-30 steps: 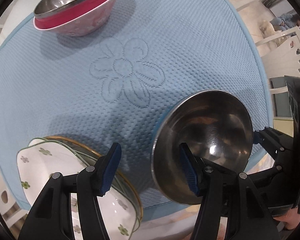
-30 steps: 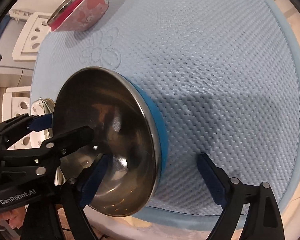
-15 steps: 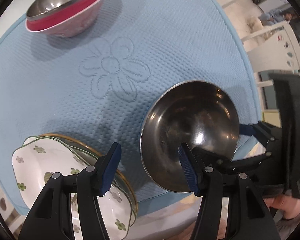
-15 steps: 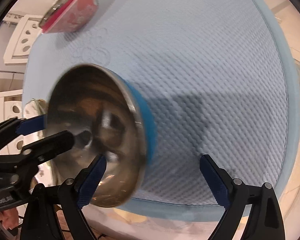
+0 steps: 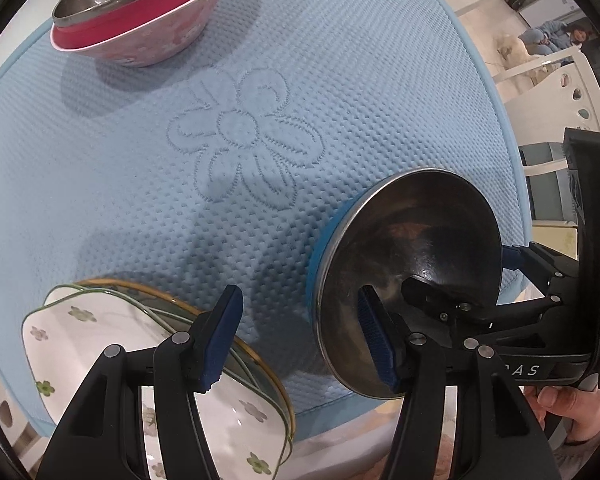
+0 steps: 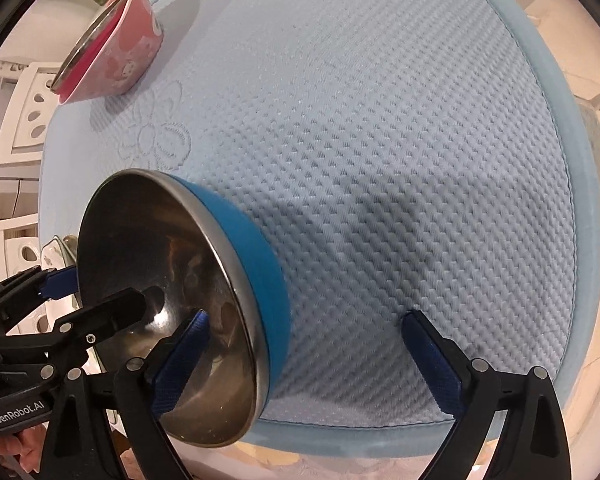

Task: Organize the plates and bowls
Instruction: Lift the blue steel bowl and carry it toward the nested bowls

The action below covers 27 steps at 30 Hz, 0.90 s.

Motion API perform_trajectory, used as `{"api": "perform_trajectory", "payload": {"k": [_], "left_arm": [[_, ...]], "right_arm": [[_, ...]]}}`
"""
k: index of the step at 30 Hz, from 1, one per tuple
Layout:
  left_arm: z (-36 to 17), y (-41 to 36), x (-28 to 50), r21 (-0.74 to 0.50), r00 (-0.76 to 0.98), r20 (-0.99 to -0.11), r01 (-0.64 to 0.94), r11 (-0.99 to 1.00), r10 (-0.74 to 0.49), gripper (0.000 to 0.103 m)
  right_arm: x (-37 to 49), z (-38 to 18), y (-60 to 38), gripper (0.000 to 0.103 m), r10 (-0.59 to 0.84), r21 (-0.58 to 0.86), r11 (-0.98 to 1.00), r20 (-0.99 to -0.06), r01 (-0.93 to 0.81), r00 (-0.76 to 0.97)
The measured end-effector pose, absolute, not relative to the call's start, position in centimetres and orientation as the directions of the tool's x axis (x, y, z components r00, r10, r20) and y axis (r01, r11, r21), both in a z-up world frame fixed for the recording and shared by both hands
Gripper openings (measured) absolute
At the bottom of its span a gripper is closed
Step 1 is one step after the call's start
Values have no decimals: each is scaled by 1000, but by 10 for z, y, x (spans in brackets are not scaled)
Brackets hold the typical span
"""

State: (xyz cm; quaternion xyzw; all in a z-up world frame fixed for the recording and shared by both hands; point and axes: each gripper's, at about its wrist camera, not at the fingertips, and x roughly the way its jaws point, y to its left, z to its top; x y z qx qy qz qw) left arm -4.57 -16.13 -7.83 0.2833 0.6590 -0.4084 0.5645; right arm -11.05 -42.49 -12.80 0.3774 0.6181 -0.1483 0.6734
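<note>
A blue steel-lined bowl (image 5: 412, 264) stands tilted on its edge near the front of the light blue mat (image 5: 340, 80); it also shows in the right wrist view (image 6: 244, 264). Both grippers are open, and one finger of each lies inside the bowl. My left gripper (image 5: 300, 336) has its right finger inside the rim. My right gripper (image 6: 312, 356) has its left finger inside, the right finger apart over the mat (image 6: 380, 120). A pink steel-lined bowl (image 5: 140, 12) sits at the far left (image 6: 108, 52). A stack of white flowered plates (image 5: 100, 340) lies under my left gripper.
White chairs with cut-out holes (image 6: 24, 104) stand beyond the mat's left side. The mat has an embossed flower (image 5: 240, 136) at its middle. A person sits in the far right background (image 5: 556, 38).
The blue bowl has tipped and shifted slightly between the frames. It stays on edge with a finger of each gripper inside it. Both grippers stay open.
</note>
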Motion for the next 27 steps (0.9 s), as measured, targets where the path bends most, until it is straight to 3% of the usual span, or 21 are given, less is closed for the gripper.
{"api": "perform_trajectory", "payload": {"k": [4, 6, 7, 8, 10, 11, 15, 20, 27], "left_arm": [[-73, -159, -49, -225, -201, -974, 840, 494, -103, 55], [-70, -159, -51, -246, -214, -969, 843, 478, -122, 48], [-69, -159, -52, -255, -218, -967, 844, 472, -132, 38], [-67, -160, -53, -261, -218, -965, 843, 470, -144, 25], [-68, -163, -57, -270, -225, -963, 842, 466, -151, 19], [-68, -167, -61, -249, -205, -968, 848, 467, -144, 18], [-68, -168, -58, -249, -200, -968, 834, 492, -151, 15], [-71, -160, -47, -233, -182, -972, 817, 527, -148, 15], [-77, -150, -38, -259, -206, -966, 792, 552, -159, 14]], "right_arm": [[-94, -128, -427, 98, 263, 317, 674, -947, 667, 185], [-93, -128, -426, 93, 253, 301, 678, -952, 671, 173], [-90, -125, -425, 84, 240, 291, 681, -956, 672, 171], [-88, -122, -424, 65, 239, 297, 684, -954, 666, 179], [-83, -116, -423, 39, 283, 359, 673, -933, 646, 224], [-79, -114, -423, 39, 321, 411, 651, -911, 638, 259], [-60, -111, -420, 37, 272, 354, 702, -935, 618, 228], [-62, -116, -430, 29, 281, 377, 663, -926, 647, 251], [-87, -128, -434, 28, 318, 418, 610, -907, 674, 275]]}}
